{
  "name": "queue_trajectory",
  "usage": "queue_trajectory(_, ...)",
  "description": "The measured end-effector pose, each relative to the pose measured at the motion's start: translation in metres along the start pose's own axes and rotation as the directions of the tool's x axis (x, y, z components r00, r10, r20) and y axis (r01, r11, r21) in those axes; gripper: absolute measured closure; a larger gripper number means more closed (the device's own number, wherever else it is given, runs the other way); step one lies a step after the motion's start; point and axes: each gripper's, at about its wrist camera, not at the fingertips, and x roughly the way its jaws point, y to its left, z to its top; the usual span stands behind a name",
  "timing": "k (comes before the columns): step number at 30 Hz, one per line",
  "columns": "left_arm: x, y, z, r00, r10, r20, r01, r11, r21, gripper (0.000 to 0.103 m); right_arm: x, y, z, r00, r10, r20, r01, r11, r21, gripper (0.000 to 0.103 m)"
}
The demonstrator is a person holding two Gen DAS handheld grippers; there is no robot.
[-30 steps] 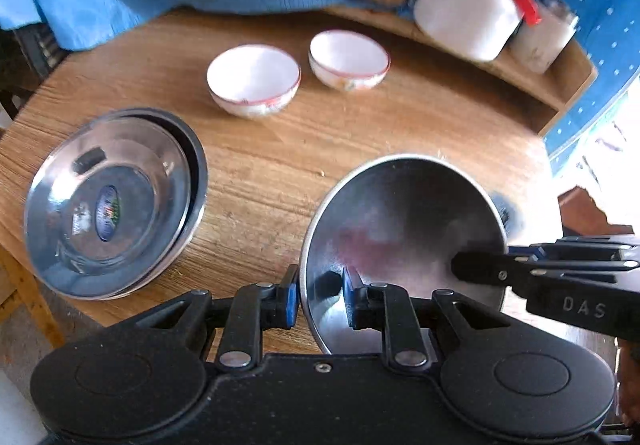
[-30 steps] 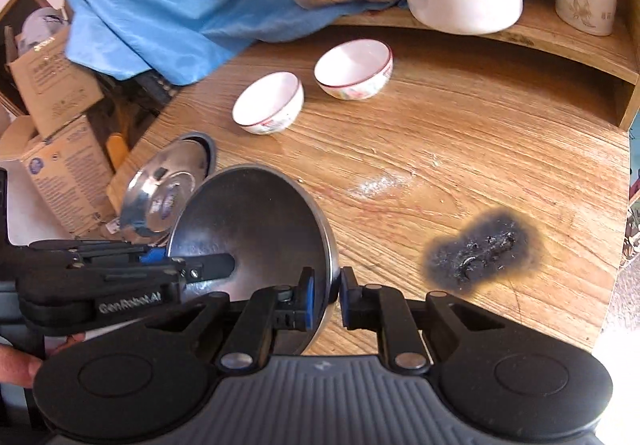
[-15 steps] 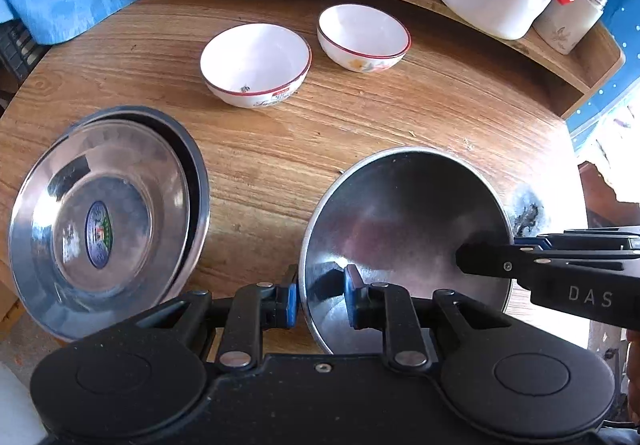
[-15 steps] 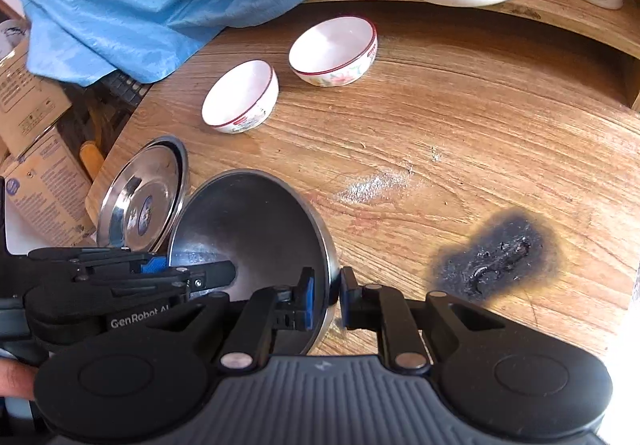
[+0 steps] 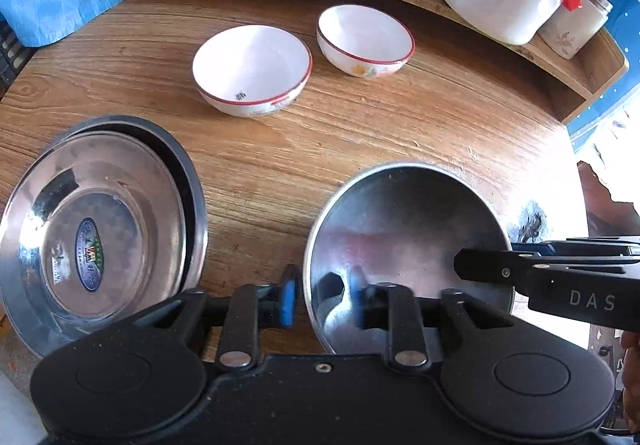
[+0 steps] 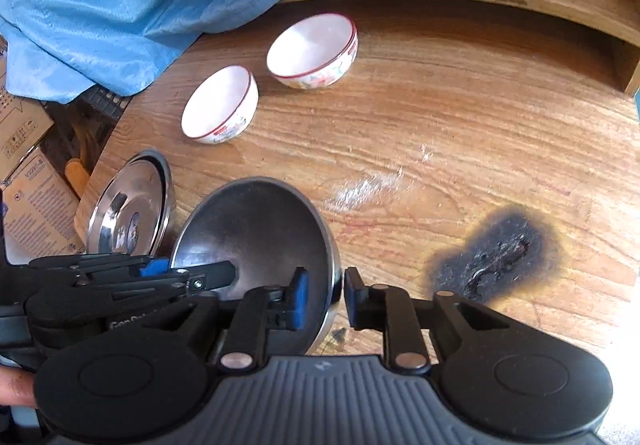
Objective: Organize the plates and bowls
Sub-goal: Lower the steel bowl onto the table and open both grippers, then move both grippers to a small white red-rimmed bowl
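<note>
The steel plate [image 5: 404, 229] sits by the table's [image 5: 440, 117] near edge, its rim between both pairs of jaws. The left gripper [image 5: 324, 299] has its jaws released, with bare wood showing between the outer pad and the rim. The right gripper [image 6: 326, 297] straddles the opposite rim closely, but I cannot tell whether it pinches. The likely step is carrying this plate to the stack of steel plates [image 5: 100, 229] at the table's left edge. For that, one firm grip on the rim is needed, then a level approach, lowering it centred so it nests. The plate is round, so it has no long axis. Its hollow faces up, tipped toward the left edge.
</note>
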Motion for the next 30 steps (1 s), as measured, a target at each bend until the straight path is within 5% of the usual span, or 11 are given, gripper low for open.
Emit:
queue_trajectory(2, -0.003, 0.002, 0.002, 1.0, 0.001, 0.0, -0.001, 1.0, -0.017, 0.043, -0.001, 0.0, 0.0, 1.0, -0.022, 0.009, 0.021, 1.0, 0.008, 0.042)
queue_trajectory(5, -0.01, 0.005, 0.006, 1.0, 0.025, -0.008, -0.026, 0.999, -0.033, 0.029, 0.0, -0.003, 0.002, 0.999, -0.049, 0.016, 0.048, 0.998, 0.027, 0.027)
queue_trajectory(12, -0.042, 0.026, 0.014, 1.0, -0.022, 0.017, 0.024, 0.994, -0.104, 0.018, -0.005, 0.006, 0.011, 0.987, -0.138, 0.082, 0.14, 0.99, -0.018, 0.002)
queue_trajectory(17, -0.065, 0.045, 0.026, 0.992, -0.061, 0.109, 0.078, 0.984, -0.16, 0.001, -0.011, 0.019, 0.021, 0.975, -0.184, 0.125, 0.194, 0.978, -0.074, 0.0)
queue_trajectory(23, -0.071, 0.057, 0.039, 0.978, -0.076, 0.192, 0.114, 0.974, -0.195, 0.001, -0.022, 0.029, 0.04, 0.959, -0.207, 0.194, 0.228, 0.97, -0.091, 0.0)
queue_trajectory(30, -0.075, 0.075, 0.037, 0.933, -0.05, 0.355, 0.137, 0.965, -0.224, 0.001, -0.017, 0.046, 0.032, 0.954, -0.185, 0.236, 0.223, 0.964, -0.144, 0.0)
